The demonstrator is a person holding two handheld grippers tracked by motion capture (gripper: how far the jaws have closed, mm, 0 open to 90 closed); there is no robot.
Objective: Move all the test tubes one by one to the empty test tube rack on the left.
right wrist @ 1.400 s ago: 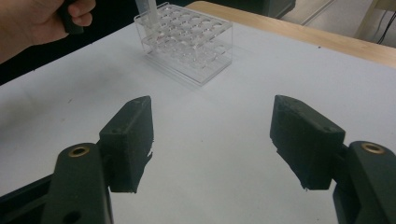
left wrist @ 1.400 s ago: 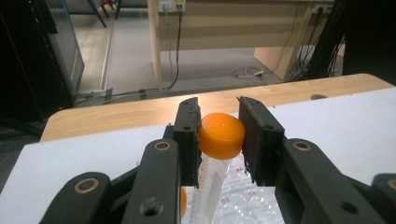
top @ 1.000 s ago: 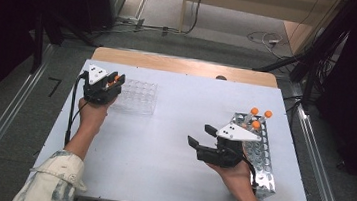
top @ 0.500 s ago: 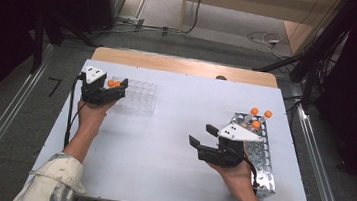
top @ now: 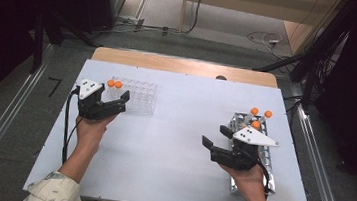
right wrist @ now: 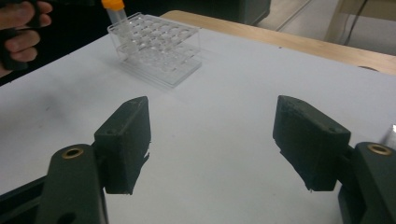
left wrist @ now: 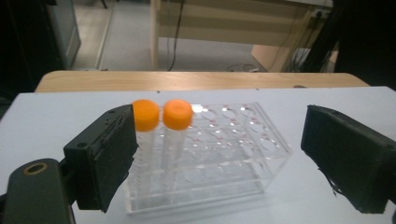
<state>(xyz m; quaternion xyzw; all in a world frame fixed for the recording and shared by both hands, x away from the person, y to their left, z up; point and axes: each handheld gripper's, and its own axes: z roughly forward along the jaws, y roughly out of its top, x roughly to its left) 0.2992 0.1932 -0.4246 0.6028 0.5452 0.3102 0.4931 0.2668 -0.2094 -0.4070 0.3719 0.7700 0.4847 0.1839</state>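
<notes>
Two grippers are at work over the white table [top: 161,149]. Left gripper [top: 125,100], held in the person's left hand [top: 91,126], has just been opening its jaws, and they stand wide with nothing pressed between them; in the left gripper view the clear plastic tube rack [left wrist: 210,154] sits in the gap ahead of the jaws, apart from both pads. Just beyond its left jaw, two orange-capped tubes [left wrist: 161,115] stand upright side by side at the rack's near-left corner, their caps touching. In the high view that rack [top: 134,96] lies at about 10 o'clock on the table, the gripper just at its 8 o'clock side.

Right gripper [top: 217,136], in the right hand [top: 248,181], has also just been opening slightly; its jaws stand wide over bare table, holding nothing. It points toward 10 o'clock. Right behind it, at 3 o'clock on the table, lies a metal tube rack [top: 261,159] with orange-capped tubes [top: 260,114] standing at its far end. From the right gripper view the clear rack [right wrist: 159,49] sits well apart at 11 o'clock.
</notes>
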